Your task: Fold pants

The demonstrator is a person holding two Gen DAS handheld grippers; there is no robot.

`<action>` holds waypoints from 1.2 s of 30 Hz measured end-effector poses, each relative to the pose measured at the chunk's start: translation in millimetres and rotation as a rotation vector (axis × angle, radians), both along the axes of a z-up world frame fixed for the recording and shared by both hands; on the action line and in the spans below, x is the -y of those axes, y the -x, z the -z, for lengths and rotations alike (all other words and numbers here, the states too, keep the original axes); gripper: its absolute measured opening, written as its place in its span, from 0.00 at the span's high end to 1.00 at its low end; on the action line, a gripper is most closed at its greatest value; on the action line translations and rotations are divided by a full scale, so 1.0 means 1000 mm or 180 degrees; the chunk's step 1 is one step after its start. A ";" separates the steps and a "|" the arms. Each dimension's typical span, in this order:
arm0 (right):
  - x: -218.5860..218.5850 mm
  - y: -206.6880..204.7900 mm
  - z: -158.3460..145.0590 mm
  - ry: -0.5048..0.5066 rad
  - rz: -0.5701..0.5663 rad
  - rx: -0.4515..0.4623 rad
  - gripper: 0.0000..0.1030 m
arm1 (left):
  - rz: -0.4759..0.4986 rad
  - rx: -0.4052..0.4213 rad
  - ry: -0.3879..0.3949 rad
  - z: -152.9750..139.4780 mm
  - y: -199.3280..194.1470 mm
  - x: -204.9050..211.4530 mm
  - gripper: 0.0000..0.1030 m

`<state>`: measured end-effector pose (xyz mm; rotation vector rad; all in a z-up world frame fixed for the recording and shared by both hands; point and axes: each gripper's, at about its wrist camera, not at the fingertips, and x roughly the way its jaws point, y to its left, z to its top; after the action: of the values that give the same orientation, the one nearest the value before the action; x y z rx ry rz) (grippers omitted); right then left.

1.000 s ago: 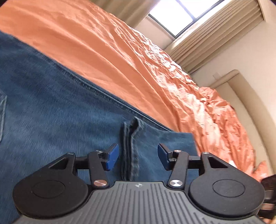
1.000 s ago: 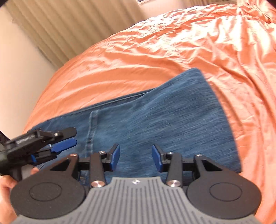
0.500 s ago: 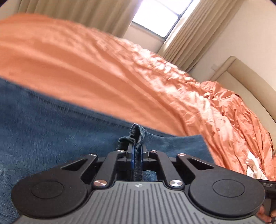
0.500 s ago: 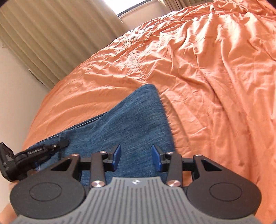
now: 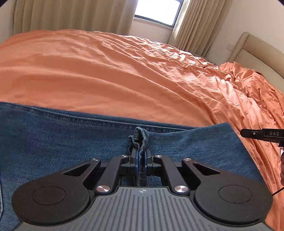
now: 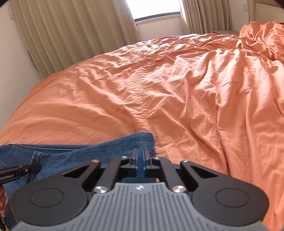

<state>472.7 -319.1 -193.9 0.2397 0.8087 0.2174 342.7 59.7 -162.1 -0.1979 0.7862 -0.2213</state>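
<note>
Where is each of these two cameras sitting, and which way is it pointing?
Left wrist camera: sits on the left claw, looking forward and down over jeans on an orange bedsheet toward a window; the claw is shut on a bunched denim fold, and the right claw pokes in at the right edge.
Right wrist camera: sits on the right claw, facing the same way; it pinches the jeans' edge, with the left claw at the left edge.
Shared: jeans, bedsheet, curtains, window.

Blue denim pants [image 5: 53, 142], wrinkled orange cloth bedsheet [image 5: 106, 71] (matt)
</note>
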 end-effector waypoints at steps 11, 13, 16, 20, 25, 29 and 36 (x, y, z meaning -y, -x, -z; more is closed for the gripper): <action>-0.011 -0.039 0.032 0.0253 -0.0006 -0.0290 1.00 | 0.0025 -0.0132 -0.0043 0.012 -0.007 -0.003 0.87; -0.011 -0.029 0.022 0.0274 -0.0051 -0.0256 1.00 | -0.0012 -0.0169 -0.0072 0.005 -0.005 -0.002 0.83; -0.003 0.005 0.003 0.0172 -0.0118 -0.0166 0.98 | -0.0067 -0.0133 -0.0103 -0.011 0.009 -0.002 0.81; 0.005 0.068 -0.015 0.0120 -0.0175 -0.0013 0.98 | -0.0036 0.0066 -0.0114 -0.032 0.046 0.002 0.81; 0.003 0.132 -0.013 0.0168 -0.0139 0.0089 0.98 | 0.0067 0.0186 -0.0271 -0.041 0.089 0.020 0.81; -0.007 0.153 0.008 0.0294 -0.0196 0.0070 0.98 | 0.0133 0.0056 -0.0442 -0.029 0.100 0.034 0.83; -0.018 0.152 0.040 0.0440 -0.0315 -0.0005 1.00 | 0.0023 -0.0175 -0.0628 -0.004 0.094 0.035 0.94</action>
<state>320.5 -301.4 -233.6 0.0699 0.8345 0.2532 249.0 24.9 -158.4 -0.0149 0.8581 -0.1445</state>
